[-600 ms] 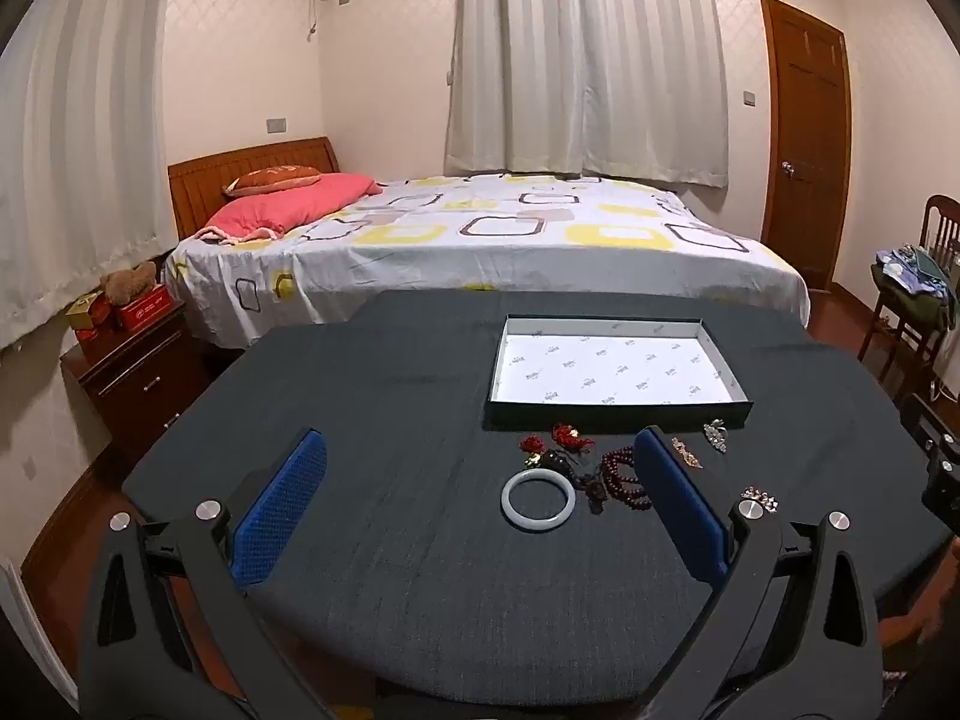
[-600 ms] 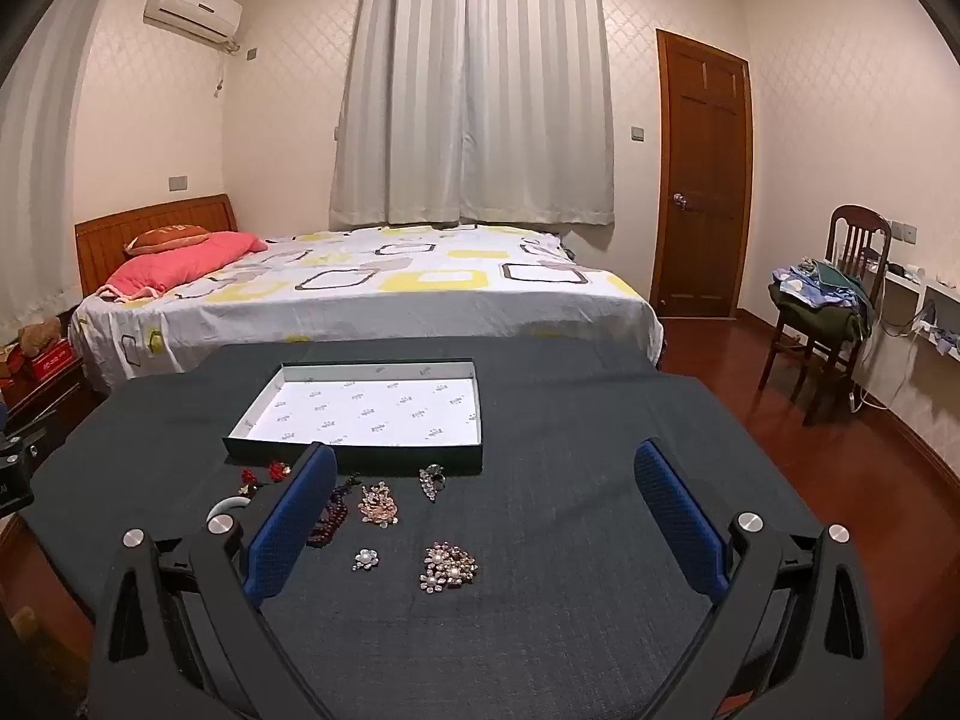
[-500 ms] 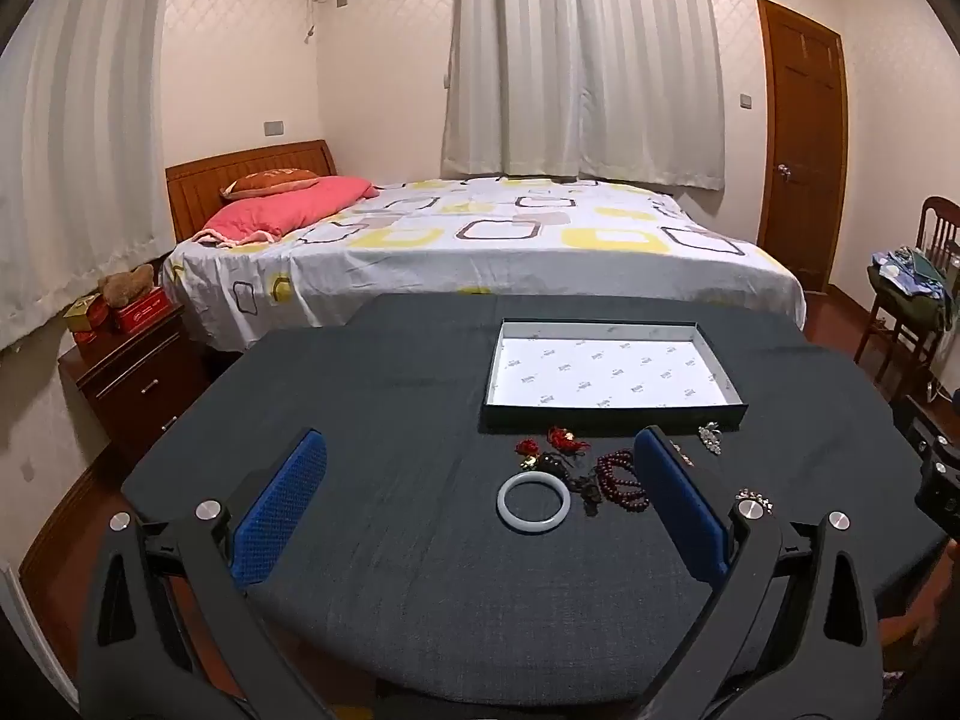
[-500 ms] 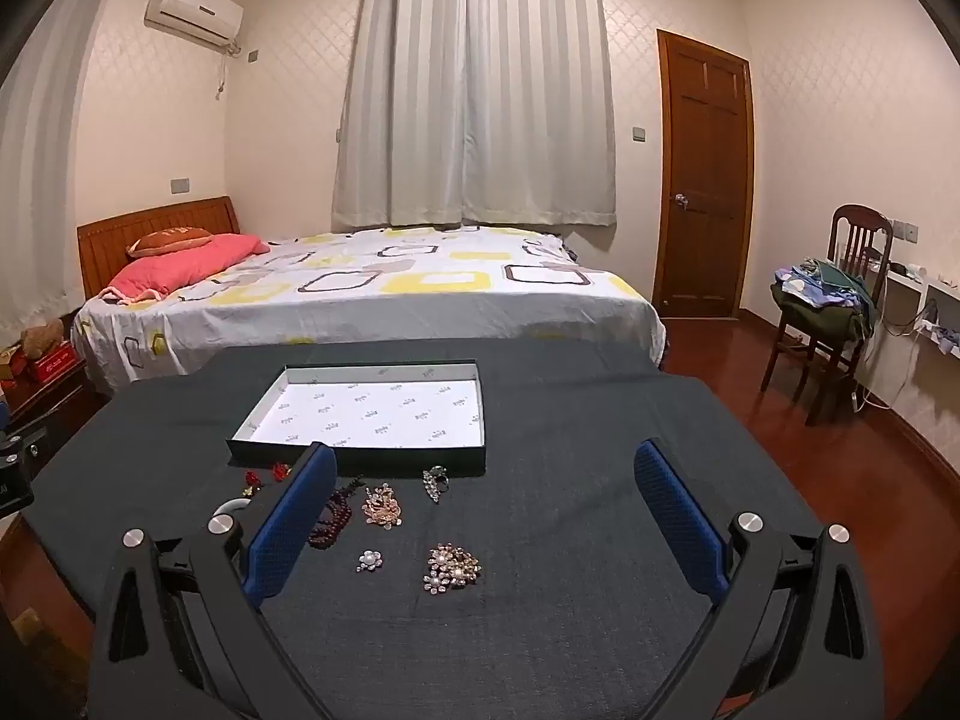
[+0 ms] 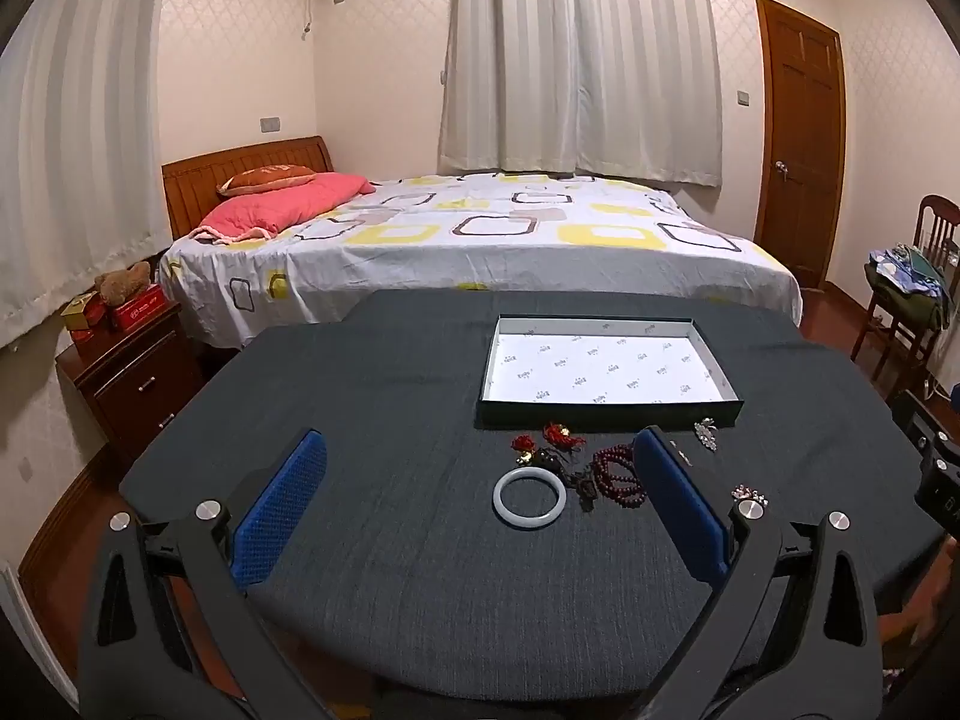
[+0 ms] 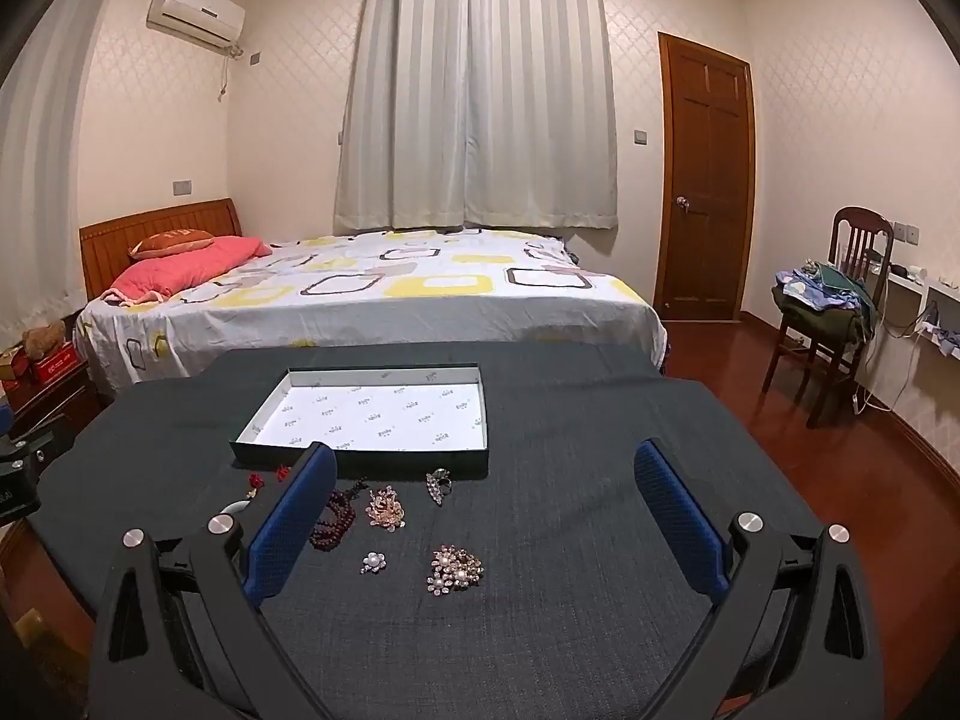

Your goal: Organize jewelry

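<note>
A shallow dark box with white patterned lining lies on the dark cloth table. In front of it lie a pale bangle, red flower pieces, dark red beads, a gold brooch, a silver brooch, a small pearl piece and a large pearl brooch. My left gripper is open above the table, the bangle between its blue pads. My right gripper is open too, over the brooches.
A bed stands behind the table, a nightstand to its left. A door and a chair with clothes are at the right. The table edge curves close on the left.
Both views have shifted slightly; the box and jewelry sit a little lower and closer in the right wrist view. Both grippers stay open and empty.
</note>
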Demonstrator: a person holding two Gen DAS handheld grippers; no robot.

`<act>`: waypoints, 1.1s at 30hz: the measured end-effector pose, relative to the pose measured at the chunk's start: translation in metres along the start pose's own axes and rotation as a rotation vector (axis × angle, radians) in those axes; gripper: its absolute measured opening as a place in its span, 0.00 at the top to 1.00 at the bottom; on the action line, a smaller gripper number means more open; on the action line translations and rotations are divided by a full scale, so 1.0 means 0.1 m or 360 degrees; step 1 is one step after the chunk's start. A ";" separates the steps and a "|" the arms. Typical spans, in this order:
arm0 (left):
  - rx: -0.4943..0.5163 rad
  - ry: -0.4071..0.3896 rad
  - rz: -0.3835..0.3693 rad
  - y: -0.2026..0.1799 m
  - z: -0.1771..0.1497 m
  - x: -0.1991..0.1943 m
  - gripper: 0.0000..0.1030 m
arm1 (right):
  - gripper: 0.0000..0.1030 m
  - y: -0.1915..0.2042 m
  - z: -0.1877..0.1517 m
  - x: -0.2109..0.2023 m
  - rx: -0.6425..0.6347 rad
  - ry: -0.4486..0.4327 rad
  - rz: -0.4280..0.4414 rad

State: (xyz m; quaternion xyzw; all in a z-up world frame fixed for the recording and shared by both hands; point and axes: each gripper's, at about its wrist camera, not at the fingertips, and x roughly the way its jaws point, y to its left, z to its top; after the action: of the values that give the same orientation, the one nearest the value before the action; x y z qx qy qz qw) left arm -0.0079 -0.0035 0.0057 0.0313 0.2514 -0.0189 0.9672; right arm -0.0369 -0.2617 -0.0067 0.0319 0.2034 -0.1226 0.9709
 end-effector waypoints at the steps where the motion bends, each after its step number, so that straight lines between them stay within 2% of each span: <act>1: 0.0000 0.0002 0.0000 0.00 0.00 0.00 0.03 | 0.06 0.00 0.00 0.00 0.0000 0.0000 -0.0001; 33: 0.0004 0.0012 -0.0007 -0.04 -0.02 -0.04 0.03 | 0.06 -0.05 0.03 -0.08 0.0011 -0.0028 -0.0003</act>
State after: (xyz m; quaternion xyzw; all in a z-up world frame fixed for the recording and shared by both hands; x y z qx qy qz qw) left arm -0.0126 -0.0074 0.0056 0.0319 0.2552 -0.0213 0.9661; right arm -0.0439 -0.2652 -0.0004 0.0340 0.1946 -0.1246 0.9723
